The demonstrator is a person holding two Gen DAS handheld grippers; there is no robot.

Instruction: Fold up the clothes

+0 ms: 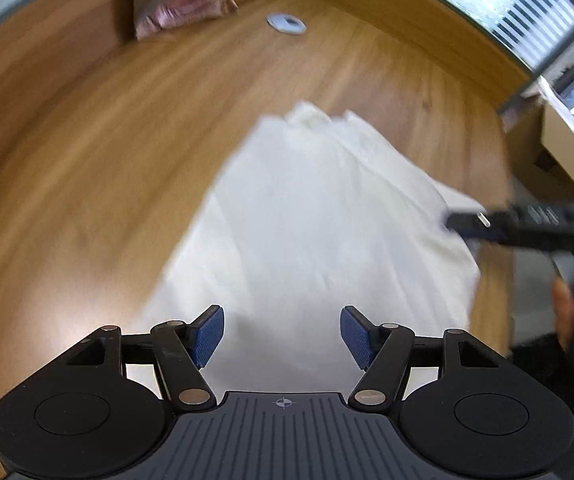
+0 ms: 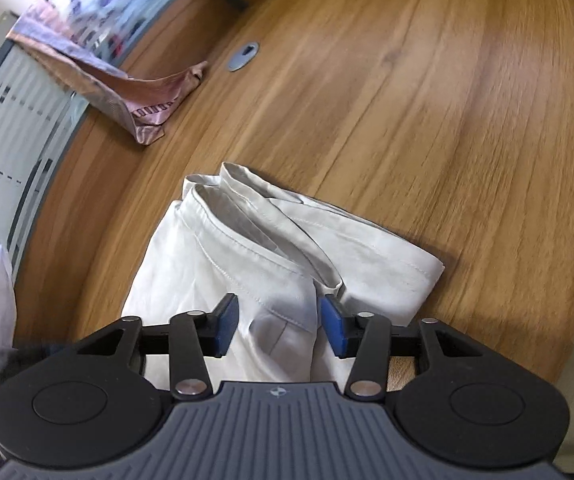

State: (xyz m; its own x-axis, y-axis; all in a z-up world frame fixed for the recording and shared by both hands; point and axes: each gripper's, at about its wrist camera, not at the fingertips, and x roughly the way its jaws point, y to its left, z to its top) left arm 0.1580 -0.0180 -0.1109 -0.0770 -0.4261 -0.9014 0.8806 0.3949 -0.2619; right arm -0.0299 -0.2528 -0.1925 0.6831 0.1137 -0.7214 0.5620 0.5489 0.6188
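Note:
A white garment (image 1: 319,216) lies partly folded on the wooden table (image 1: 87,160); the left wrist view is blurred. My left gripper (image 1: 283,332) hangs open over the garment's near end, with nothing between its blue pads (image 1: 207,336). In the right wrist view the garment (image 2: 247,264) shows stacked hemmed layers, folded over at the right. My right gripper (image 2: 280,322) stands open over them, and a raised fold of the cloth lies between the pads without being pinched. From the left wrist view, the right gripper (image 1: 463,222) sits at the garment's right edge, with a hand (image 1: 567,308) behind it.
A pink striped cloth (image 2: 127,92) lies at the table's far side against a glass partition (image 2: 15,112). A round cable grommet (image 1: 286,23) is set into the tabletop beyond the garment. A cardboard box (image 1: 559,152) stands past the table's right edge.

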